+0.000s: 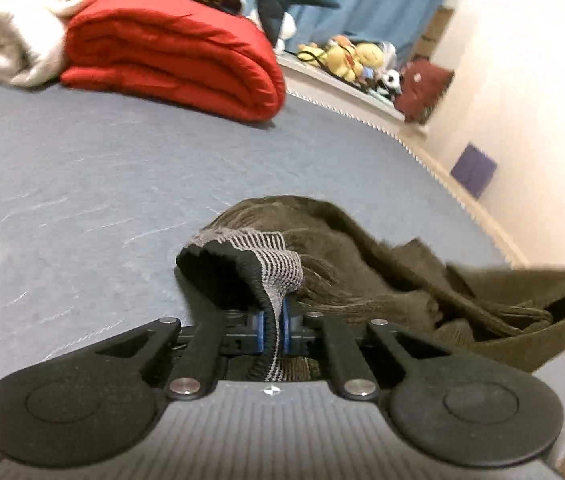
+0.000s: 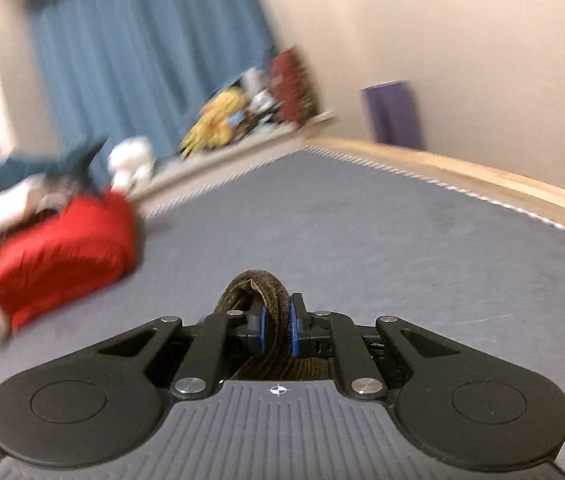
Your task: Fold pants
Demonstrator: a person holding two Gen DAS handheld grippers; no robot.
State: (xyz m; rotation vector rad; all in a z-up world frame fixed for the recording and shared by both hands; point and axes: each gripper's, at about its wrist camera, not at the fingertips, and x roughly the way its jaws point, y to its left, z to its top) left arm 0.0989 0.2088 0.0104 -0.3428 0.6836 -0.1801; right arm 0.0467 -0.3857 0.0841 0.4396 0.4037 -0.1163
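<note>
Dark brown corduroy pants (image 1: 382, 280) hang pinched at two places above a grey-blue mattress (image 1: 82, 200). The left gripper (image 1: 273, 330) is clamped on the black-and-grey striped elastic waistband (image 1: 258, 264), the rest of the garment bunched ahead of it and trailing off to its right. The right gripper (image 2: 277, 330) is closed on a fold of the brown fabric (image 2: 270, 292). Beyond both, to their left, lies a folded red quilt (image 1: 170, 52); plush toys (image 1: 346, 56) line the far ledge before a blue curtain (image 2: 142, 60).

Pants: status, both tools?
Left tool shut on pants waistband. Right tool shut on a brown fold. Red blanket far across the bed, not in the way.
</note>
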